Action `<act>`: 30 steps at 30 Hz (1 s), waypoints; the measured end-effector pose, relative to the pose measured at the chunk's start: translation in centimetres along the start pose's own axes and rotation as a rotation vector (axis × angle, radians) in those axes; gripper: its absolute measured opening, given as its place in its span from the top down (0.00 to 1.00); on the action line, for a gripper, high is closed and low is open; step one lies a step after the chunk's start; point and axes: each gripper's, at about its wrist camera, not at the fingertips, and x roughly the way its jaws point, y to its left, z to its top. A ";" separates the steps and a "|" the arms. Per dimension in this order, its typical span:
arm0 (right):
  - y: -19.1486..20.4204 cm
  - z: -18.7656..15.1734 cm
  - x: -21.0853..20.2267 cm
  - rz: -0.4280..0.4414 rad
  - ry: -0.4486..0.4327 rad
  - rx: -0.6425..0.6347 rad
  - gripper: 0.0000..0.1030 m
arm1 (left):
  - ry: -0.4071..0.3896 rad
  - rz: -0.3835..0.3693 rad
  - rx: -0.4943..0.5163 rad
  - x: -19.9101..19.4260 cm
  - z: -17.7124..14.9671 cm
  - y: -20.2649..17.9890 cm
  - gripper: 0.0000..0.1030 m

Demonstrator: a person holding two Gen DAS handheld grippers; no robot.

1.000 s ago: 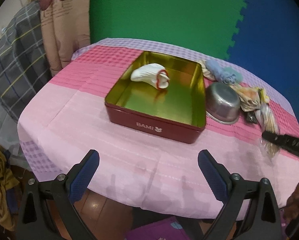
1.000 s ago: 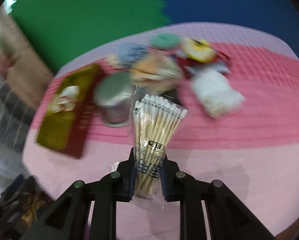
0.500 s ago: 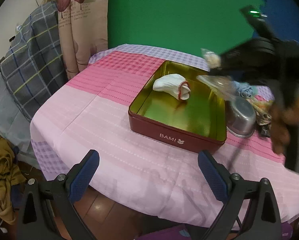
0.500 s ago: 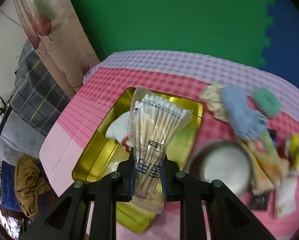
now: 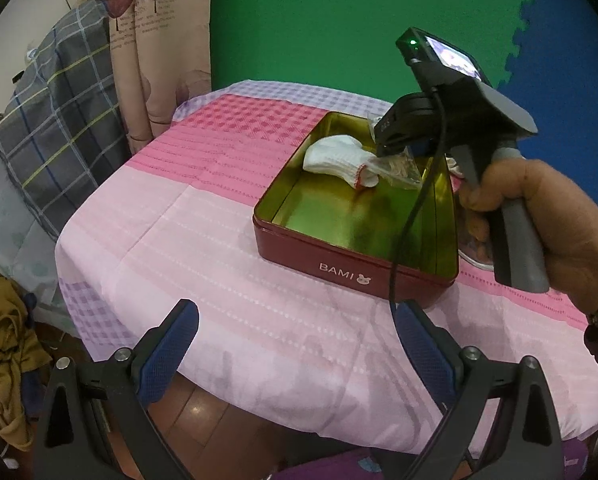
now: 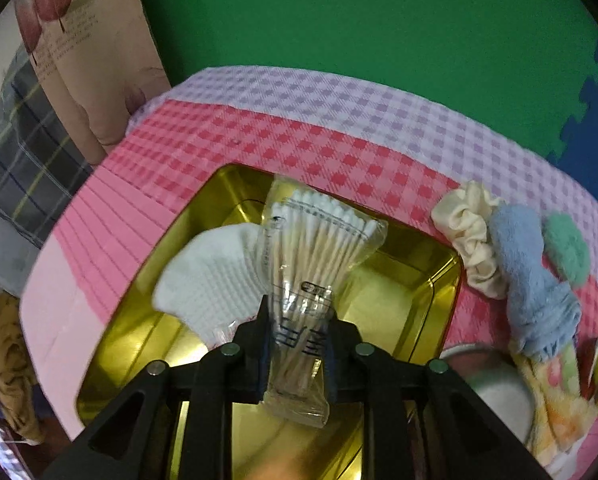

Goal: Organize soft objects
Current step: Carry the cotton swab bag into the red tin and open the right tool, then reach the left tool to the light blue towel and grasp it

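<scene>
Since a second ago my right gripper [image 6: 297, 344] has swung from the cloth over to the tin [image 6: 427, 280], and it now hangs above the gold floor with the swab pack [image 6: 311, 264] still clamped between its jaws. Nearest my right camera, the pack's lower end sits in the jaws; its cotton tips fan toward 12 o'clock, overlapping the white sock [image 6: 215, 280] that lies in the tin at 10 o'clock. I cannot tell if the pack touches the sock or the floor.

My left gripper [image 5: 295, 344] hangs back off the near edge of the table [image 5: 227, 280], fingers [image 5: 169, 350] wide apart and holding nothing. From there the tin [image 5: 339, 264] is at 1 o'clock, its near half bare, the sock [image 5: 339, 160] at the far end with my right gripper [image 5: 395, 148] above it and my right hand [image 5: 547, 224] at 3 o'clock.

Beyond the tin's right wall, at 2 o'clock in the right view, lie a cream scrunchie [image 6: 471, 240], a blue sock [image 6: 531, 276] and a green puff [image 6: 567, 248], with a steel bowl [image 6: 495, 388] nearer at 4 o'clock. Left of the tin the cloth [image 5: 203, 184] lies bare out to the table's edge.
</scene>
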 end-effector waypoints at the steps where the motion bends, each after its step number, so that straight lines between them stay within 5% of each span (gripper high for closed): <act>1: -0.1 0.0 0.2 -0.008 0.004 0.000 0.76 | 0.002 0.001 0.003 0.1 0.0 0.0 0.05; 6: 0.2 0.4 0.2 -0.081 -0.019 -0.012 0.62 | 0.001 0.007 0.012 0.2 0.0 -0.1 0.05; 10: -0.6 -0.1 -2.7 -0.029 -0.128 0.014 0.48 | 0.003 0.016 0.028 0.3 0.0 -0.4 0.05; 14: -2.6 -1.2 -6.1 0.023 -0.229 0.069 0.48 | -0.007 0.031 0.045 0.2 -0.2 -0.7 0.05; 18: -8.0 -6.2 -11.5 0.006 -0.396 0.195 0.48 | -0.010 0.017 0.053 0.1 -0.3 -0.8 0.05; 20: -10.9 -9.4 -13.5 -0.091 -0.445 0.233 0.48 | -0.012 -0.001 0.059 -0.1 -0.4 -1.0 0.05; 24: -18.6 -17.3 -16.3 -0.440 -0.515 0.284 0.41 | -0.018 -0.065 0.084 -0.6 -0.6 -1.6 0.05; 27: -25.2 -21.2 -16.6 -0.662 -0.444 0.341 0.41 | -0.025 -0.170 0.094 -1.7 -0.1 -2.3 0.05; 30: -31.0 -23.8 -16.2 -0.783 -0.366 0.416 0.41 | -0.001 -0.296 0.116 -2.7 1.2 -3.8 0.05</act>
